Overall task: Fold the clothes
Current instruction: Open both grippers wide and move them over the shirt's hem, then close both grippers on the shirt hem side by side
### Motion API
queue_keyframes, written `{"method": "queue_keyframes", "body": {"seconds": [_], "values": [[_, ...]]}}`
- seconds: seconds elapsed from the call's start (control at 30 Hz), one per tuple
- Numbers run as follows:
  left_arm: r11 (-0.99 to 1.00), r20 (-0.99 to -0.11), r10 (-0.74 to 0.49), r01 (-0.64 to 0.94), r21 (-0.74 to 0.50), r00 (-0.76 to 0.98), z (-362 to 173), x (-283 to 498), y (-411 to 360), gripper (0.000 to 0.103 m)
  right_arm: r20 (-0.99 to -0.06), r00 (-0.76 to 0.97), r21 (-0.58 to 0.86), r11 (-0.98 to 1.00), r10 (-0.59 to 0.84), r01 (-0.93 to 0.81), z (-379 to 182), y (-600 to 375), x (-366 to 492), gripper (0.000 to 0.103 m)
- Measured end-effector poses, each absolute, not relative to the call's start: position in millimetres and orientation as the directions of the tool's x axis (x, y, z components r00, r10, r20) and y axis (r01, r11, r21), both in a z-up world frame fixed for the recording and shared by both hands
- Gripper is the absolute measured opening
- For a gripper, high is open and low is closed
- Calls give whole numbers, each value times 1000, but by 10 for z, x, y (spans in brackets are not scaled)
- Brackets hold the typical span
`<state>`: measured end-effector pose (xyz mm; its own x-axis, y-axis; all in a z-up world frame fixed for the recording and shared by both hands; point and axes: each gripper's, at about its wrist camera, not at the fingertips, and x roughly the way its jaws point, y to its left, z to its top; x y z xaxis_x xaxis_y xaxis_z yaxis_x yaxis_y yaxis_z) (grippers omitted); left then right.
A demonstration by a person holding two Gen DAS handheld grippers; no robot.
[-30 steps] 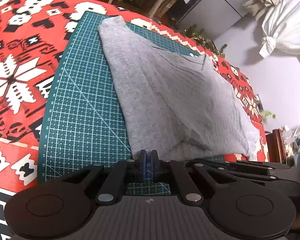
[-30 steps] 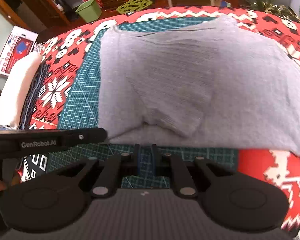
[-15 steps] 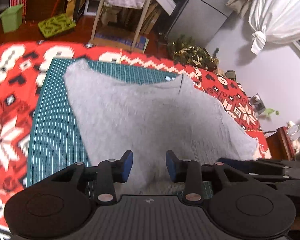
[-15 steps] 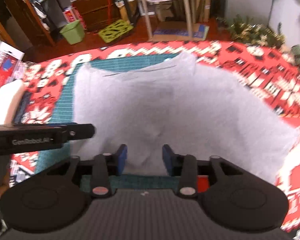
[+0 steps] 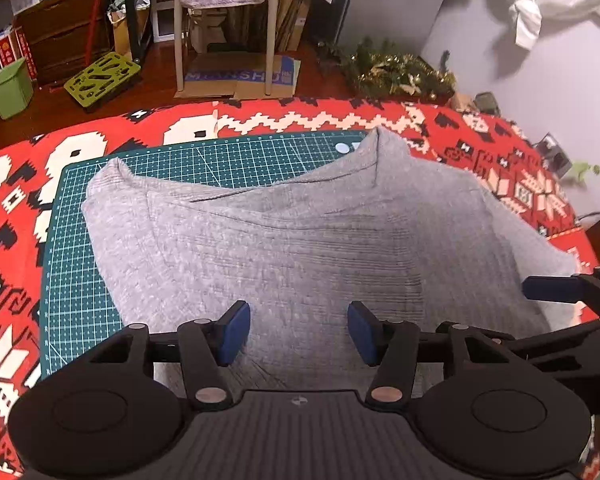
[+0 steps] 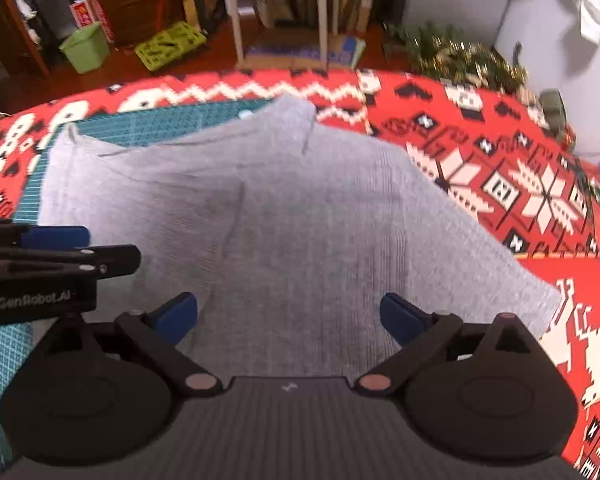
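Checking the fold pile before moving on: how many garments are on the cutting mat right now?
1. A grey garment lies spread over the green cutting mat, its right side overhanging onto the red patterned cloth. Anything underneath it would be hidden.

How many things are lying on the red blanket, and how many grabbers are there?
Grey clothes: 1, the grey garment
Green cutting mats: 1, the cutting mat under it
Grabbers: 2, the left gripper and the right gripper, both open
Total: 4
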<state>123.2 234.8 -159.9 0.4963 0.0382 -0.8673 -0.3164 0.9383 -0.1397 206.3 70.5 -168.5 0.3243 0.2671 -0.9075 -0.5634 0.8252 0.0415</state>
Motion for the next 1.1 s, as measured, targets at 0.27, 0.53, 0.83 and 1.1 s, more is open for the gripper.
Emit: {"method": "queue_keyframes", "body": {"seconds": [0.27, 0.53, 0.83, 1.1], "values": [[959, -885, 22, -261, -113, 465, -1658, 1357, 2298, 72, -945, 279, -9, 839, 171, -545, -1884, 633, 2199, 102], [910, -879, -78, -326, -255, 470, -1687, 1438, 2395, 103, -946, 279, -2, 857, 166, -515, -1895, 623, 2256, 103], [930, -921, -40, -323, -176, 387, -1688, 1601, 2292, 103, -965, 221, 2, 850, 139, -527, -1900, 668, 2361, 103], [936, -928, -47, -308, -171, 370, -1696, 1609, 2311, 103, -964, 223, 5, 844, 147, -536, -1898, 657, 2363, 103]]}}
